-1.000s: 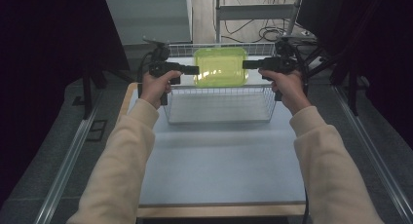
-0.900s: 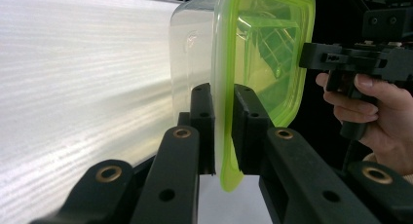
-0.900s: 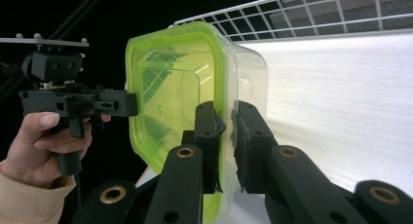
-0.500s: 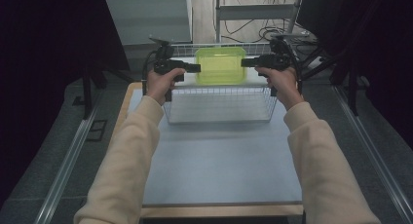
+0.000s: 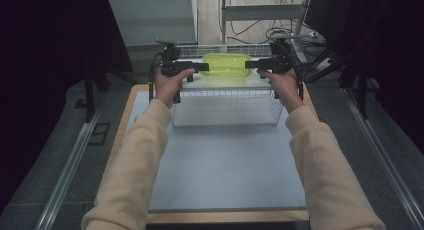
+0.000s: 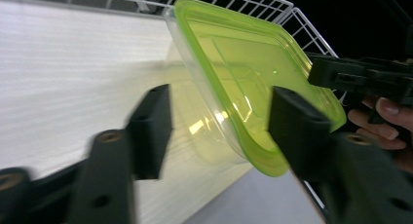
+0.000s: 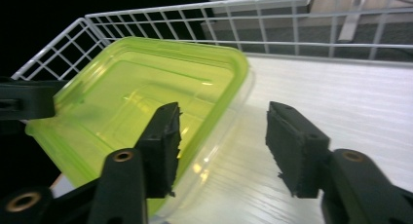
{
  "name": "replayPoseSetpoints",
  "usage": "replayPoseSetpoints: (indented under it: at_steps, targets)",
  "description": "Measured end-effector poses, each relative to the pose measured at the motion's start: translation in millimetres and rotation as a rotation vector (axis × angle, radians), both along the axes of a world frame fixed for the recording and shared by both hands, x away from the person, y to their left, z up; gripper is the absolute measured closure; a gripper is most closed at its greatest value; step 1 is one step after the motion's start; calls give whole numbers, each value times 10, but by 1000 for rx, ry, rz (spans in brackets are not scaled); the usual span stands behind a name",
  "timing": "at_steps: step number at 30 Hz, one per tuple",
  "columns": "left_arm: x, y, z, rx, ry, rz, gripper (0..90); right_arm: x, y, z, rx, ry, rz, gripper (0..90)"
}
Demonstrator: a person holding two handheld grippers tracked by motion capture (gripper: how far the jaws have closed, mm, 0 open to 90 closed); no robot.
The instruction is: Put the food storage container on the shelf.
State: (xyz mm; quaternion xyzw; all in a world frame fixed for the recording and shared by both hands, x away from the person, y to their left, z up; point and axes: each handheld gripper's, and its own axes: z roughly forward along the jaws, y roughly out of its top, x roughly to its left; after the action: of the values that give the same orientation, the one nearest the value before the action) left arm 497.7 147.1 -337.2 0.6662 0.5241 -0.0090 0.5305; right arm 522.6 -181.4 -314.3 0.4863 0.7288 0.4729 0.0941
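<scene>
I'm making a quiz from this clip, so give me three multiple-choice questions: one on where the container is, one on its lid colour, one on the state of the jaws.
1. Where is the container?
A. in the wire basket
B. on the floor
C. on the front of the table

2. What colour is its lid?
A. red
B. yellow-green
C. blue

3. How do both grippers' jaws stand?
A. open
B. clamped on the container
C. shut on nothing

Answers:
1. A, white wire walls surround it.
2. B, both gripper views show it.
3. A, the left gripper and right gripper have just been opening, with gaps beside the pads.
</scene>
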Motion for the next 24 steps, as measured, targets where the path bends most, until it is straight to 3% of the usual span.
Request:
replayPoseSetpoints:
  at_steps: [3, 6, 8, 13, 18, 24]
  targets:
    - [-35, 44, 14, -7, -22, 7, 295, -35, -47, 0, 3, -12, 6, 410]
    - [-113, 71, 32, 2, -50, -4, 284, -107, -95, 35, -8, -47, 26, 387]
    - [-170, 81, 30, 7, -65, -10, 283, -177, -140, 59, 11, -77, 44, 382]
    - [-342, 120, 28, -14, -90, -2, 283, -330, -235, 76, 65, -86, 97, 373]
    - [-590, 150, 6, 44, -131, -18, 284, -493, -287, 23, 76, -98, 146, 371]
    - [-940, 190, -105, 54, -178, -35, 285, -780, -359, -129, 76, -134, 216, 369]
